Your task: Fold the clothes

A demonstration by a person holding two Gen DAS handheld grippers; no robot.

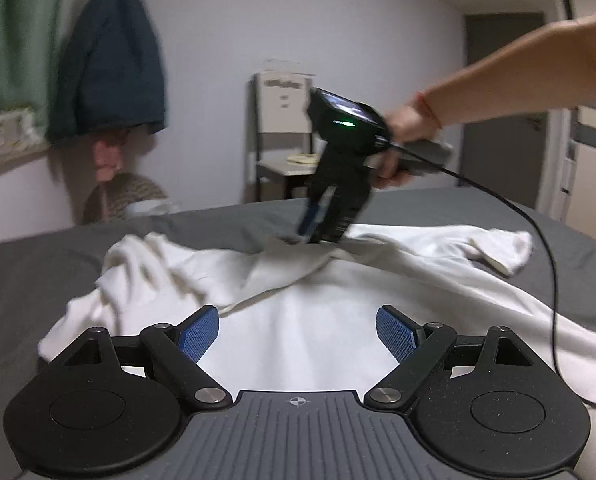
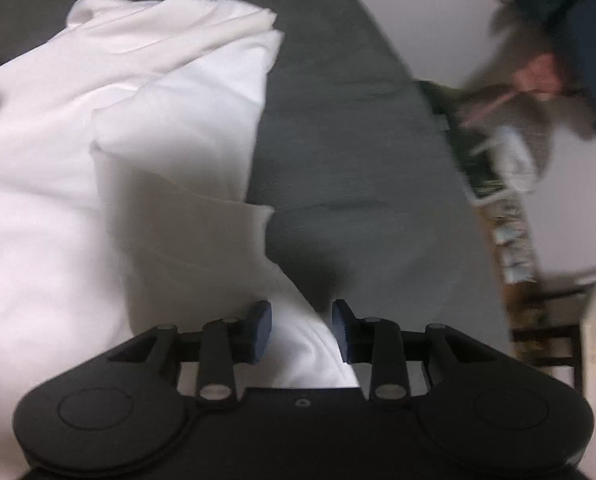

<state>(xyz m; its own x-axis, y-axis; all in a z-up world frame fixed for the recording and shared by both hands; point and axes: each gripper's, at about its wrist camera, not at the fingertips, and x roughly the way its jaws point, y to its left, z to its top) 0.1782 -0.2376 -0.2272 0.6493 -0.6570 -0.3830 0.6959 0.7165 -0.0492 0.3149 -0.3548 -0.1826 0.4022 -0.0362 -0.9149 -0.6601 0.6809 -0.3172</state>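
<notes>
White garment on bed
Our left claw (image 1: 297,334) stands apart above the white garment (image 1: 318,320); right claw (image 2: 301,330) apart, unclamped, fabric edge between.

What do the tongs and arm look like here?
Left tongs: black linkage arms, blue textured pads, grey ribbed body with a crosshair mark. Right tongs: black, blue pads, green light, grey handle, black cable. Bare forearm, red string on the wrist.

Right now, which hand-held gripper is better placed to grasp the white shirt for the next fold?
Probably the right hand-held gripper: it points down at the white shirt near its far edge, with cloth lying between its part-open jaws. The left hand-held gripper hovers wide open over the middle.
</notes>
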